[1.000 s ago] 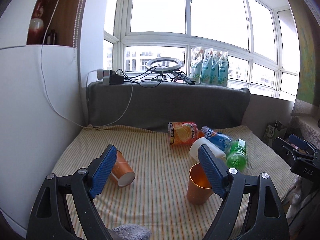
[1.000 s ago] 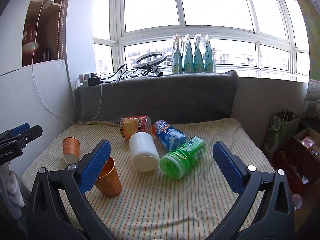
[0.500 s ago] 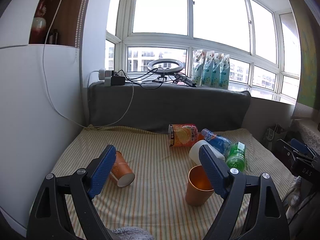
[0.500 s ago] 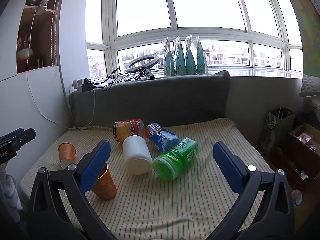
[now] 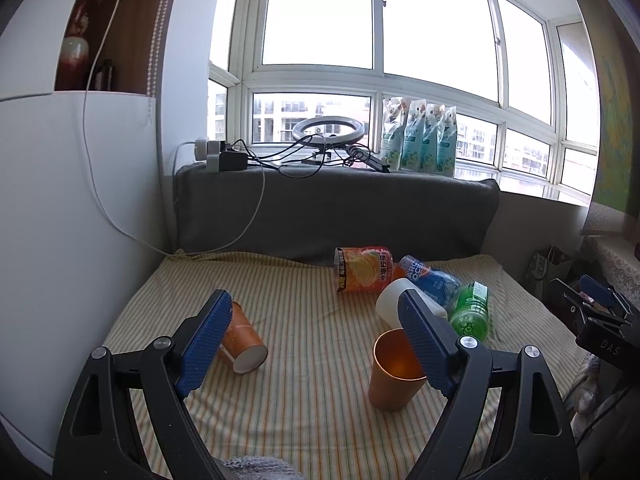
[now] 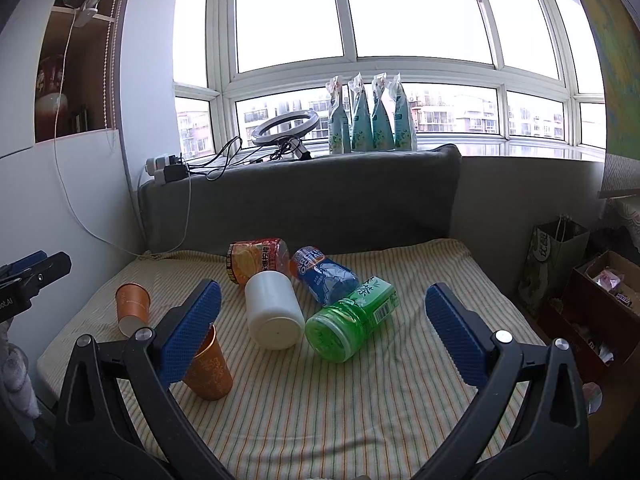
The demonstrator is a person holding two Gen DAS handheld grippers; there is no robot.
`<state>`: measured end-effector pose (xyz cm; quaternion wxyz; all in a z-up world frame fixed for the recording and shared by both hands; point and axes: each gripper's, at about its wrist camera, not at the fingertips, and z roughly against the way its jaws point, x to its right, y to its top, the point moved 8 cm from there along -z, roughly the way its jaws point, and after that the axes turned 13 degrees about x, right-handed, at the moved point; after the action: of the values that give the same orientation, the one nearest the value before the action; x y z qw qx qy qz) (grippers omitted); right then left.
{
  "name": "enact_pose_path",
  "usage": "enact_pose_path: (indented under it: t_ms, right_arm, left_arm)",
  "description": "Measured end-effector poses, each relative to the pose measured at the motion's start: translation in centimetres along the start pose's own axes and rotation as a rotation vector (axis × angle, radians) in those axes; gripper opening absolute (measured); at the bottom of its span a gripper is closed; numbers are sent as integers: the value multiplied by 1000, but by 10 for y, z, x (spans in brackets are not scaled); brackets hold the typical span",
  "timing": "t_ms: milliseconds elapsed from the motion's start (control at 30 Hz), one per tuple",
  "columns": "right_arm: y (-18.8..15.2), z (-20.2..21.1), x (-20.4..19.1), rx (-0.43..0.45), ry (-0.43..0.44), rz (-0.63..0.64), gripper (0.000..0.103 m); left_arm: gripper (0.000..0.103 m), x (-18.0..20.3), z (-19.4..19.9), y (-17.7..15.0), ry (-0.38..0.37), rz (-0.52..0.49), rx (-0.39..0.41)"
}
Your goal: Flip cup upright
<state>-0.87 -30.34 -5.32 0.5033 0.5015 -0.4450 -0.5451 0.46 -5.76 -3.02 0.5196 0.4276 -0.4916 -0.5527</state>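
Left wrist view: the left claw is spread wide and empty, framing the paper cup lying on its side near the striped surface's left edge, which is probably its target. The copper cup already stands upright.

Right wrist view: the right claw is wide open too, holding nothing and idle, facing the toppled bottles.

Copper cup stands upright behind the right gripper's spread fingers.
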Motion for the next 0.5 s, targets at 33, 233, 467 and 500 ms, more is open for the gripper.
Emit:
enact_pose_path:
  t_ms: [33, 233, 467, 500]
  right_arm:
    - [0, 0, 0, 0, 0, 1, 103]
    - [0, 0, 0, 0, 1, 1, 103]
    - [0, 0, -1, 1, 1, 3, 103]
    - [0, 0, -1, 1, 1, 2, 103]
  left_arm:
    - [85, 0, 0, 0, 0, -2, -2]
    - [86, 1, 0, 0, 6, -6, -1]
    - [86, 2, 0, 1, 4, -12, 2]
    - [86, 2, 0, 1, 5, -12, 3]
